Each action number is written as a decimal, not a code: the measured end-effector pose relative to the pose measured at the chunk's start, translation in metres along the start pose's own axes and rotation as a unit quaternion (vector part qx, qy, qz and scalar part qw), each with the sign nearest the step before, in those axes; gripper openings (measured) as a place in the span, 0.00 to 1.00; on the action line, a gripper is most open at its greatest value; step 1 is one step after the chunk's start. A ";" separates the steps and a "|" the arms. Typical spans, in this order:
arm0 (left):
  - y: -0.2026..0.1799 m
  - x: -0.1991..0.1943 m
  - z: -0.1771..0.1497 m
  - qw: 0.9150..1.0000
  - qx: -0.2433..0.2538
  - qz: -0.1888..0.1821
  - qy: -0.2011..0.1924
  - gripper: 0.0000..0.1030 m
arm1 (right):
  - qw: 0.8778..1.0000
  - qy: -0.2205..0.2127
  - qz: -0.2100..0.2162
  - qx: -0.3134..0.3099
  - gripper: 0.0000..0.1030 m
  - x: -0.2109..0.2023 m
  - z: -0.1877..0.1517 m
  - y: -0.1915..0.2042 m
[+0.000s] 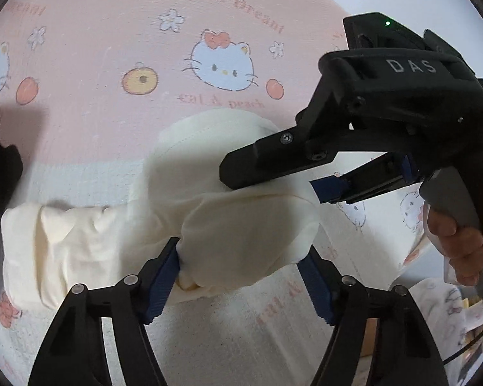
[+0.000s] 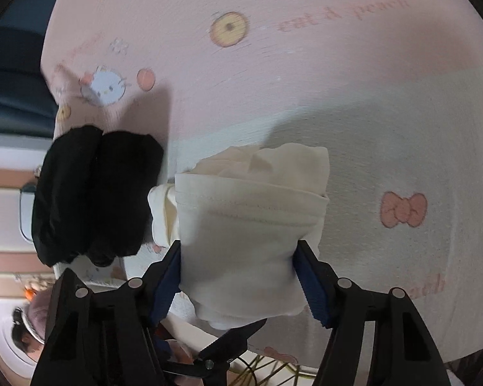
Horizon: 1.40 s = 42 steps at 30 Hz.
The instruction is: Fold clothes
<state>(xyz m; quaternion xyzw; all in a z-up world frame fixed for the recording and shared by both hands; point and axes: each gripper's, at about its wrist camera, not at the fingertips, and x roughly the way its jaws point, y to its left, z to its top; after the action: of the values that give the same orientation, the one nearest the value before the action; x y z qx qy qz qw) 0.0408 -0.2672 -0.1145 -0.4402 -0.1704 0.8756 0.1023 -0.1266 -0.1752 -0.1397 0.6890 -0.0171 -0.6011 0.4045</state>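
A cream garment (image 1: pixel 209 212) lies folded in a thick bundle on the pink and white cartoon-cat bedsheet (image 1: pixel 112 48). My left gripper (image 1: pixel 241 276) has its blue pads on either side of the near fold and grips it. My right gripper (image 1: pixel 273 189) comes in from the right in the left wrist view, jaws around the bundle's far side. In the right wrist view my right gripper (image 2: pixel 238 276) holds the garment (image 2: pixel 251 218) between its blue pads, and the left gripper's fingertip (image 2: pixel 232 337) shows below the cloth.
A black folded garment (image 2: pixel 93 193) lies left of the cream one, near the bed's edge. It shows as a dark mass at the left edge of the left wrist view (image 1: pixel 0 167). Floor and clutter lie beyond the bed edge (image 2: pixel 32 321).
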 end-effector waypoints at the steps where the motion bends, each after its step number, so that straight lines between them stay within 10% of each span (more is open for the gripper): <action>1: 0.004 -0.003 0.000 1.000 -0.008 -0.005 0.000 0.67 | 1.000 0.002 -0.006 -0.007 0.64 0.000 0.001 0.006; 17: 0.107 -0.036 -0.007 0.980 -0.188 -0.065 -0.021 0.67 | 0.989 0.082 -0.126 -0.005 0.64 0.024 0.025 0.105; 24: 0.147 -0.068 -0.042 0.971 -0.231 -0.051 -0.015 0.67 | 0.996 0.090 -0.029 -0.003 0.64 0.045 0.026 0.121; 30: 0.168 -0.066 -0.019 0.940 -0.319 -0.117 -0.024 0.80 | 0.996 0.082 0.036 0.010 0.65 0.041 0.026 0.111; 42: 0.150 -0.033 -0.004 0.962 -0.270 -0.044 0.003 0.84 | 0.987 0.048 0.136 0.076 0.68 0.006 0.030 0.060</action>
<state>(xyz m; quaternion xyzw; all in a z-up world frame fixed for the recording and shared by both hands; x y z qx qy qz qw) 0.0584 -0.4154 -0.1508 -0.4466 -0.4192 0.7902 0.0186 -0.1221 -0.2344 -0.1085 0.7370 -0.1370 -0.5038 0.4292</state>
